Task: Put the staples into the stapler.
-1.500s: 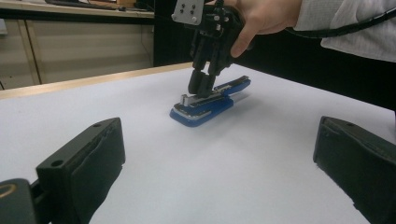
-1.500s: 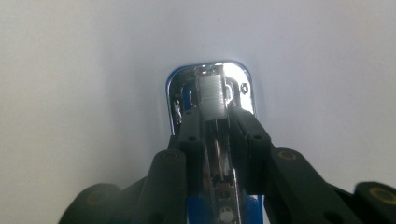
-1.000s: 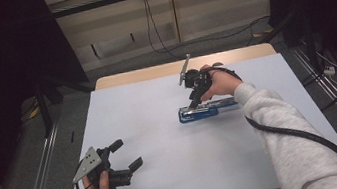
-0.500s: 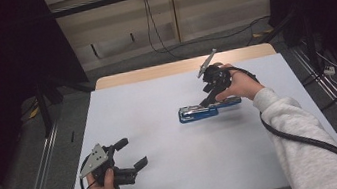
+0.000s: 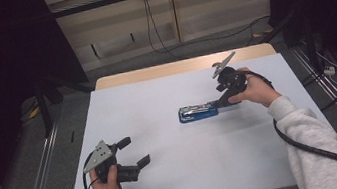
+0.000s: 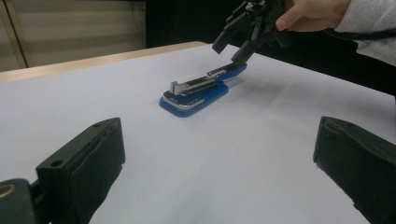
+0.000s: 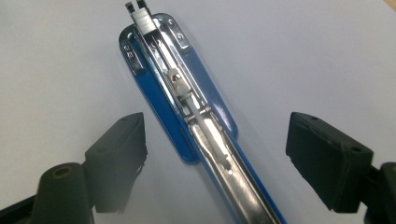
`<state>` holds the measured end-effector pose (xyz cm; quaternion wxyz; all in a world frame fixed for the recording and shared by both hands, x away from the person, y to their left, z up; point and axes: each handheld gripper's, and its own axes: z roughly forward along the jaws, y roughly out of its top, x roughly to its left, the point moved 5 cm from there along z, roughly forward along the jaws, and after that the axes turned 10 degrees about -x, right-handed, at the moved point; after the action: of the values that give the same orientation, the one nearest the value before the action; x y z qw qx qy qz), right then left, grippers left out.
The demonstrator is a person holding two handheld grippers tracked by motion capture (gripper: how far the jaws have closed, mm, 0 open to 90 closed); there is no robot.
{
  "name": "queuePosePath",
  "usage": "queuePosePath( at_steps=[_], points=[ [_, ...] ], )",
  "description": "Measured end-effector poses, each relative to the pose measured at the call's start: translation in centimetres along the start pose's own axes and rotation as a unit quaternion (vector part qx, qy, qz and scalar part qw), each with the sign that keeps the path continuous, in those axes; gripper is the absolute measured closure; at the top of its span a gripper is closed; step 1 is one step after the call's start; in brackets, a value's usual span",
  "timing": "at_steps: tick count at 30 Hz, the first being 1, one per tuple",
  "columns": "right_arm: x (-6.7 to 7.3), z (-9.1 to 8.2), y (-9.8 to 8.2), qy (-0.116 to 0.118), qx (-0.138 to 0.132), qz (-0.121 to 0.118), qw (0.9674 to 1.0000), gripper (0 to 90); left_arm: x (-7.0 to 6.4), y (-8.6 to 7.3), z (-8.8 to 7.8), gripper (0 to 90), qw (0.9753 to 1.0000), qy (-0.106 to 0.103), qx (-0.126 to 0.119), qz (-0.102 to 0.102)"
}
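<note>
The stapler [image 5: 198,112] is bright blue with a shiny silver metal channel and a small white piece inside it. It lies on a plain pale grey-white table cover [image 5: 182,168]; a light wood table edge [image 5: 153,71] shows beyond it. Both grippers, left [image 5: 132,153] and right [image 5: 222,97], are black, each with a grey plate on top. The person's sleeve [image 5: 315,143] is light grey, crossed by a black cable [image 5: 311,146].

One blue stapler [image 5: 198,112], two tools, one table [image 5: 156,96].

Bare white table [image 5: 178,174], blue stapler [image 5: 198,112] sole obstacle at centre
</note>
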<state>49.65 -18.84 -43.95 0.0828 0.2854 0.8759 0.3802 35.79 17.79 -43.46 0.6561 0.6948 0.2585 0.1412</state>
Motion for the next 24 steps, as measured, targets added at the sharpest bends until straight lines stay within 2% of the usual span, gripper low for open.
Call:
queuePosePath(
  at_steps=[6,13,16,20,24],
  points=[
    [-0.2,-0.9,-2.5,-0.016,-0.015,0.020,0.9996,18.8,-0.2,0.1,0.9,2.2,0.9999,-0.005,0.008,-0.007],
    [-0.4,-2.1,-3.8,-0.035,-0.022,0.033,0.9986,17.4,-0.1,0.1,1.8,2.2,0.9996,-0.004,0.021,-0.016],
    [-0.4,-2.8,-4.1,-0.040,-0.031,0.038,0.9980,17.0,0.0,0.1,2.2,2.1,0.9993,-0.004,0.026,-0.026],
    [-0.5,-3.5,-4.6,-0.048,-0.036,0.042,0.9973,15.8,0.0,0.1,2.9,2.1,0.9992,0.001,0.032,-0.023],
    [-0.4,-4.1,-4.9,-0.052,-0.042,0.049,0.9966,14.7,-0.1,0.1,3.9,2.0,0.9989,-0.006,0.034,-0.030]
  ],
)
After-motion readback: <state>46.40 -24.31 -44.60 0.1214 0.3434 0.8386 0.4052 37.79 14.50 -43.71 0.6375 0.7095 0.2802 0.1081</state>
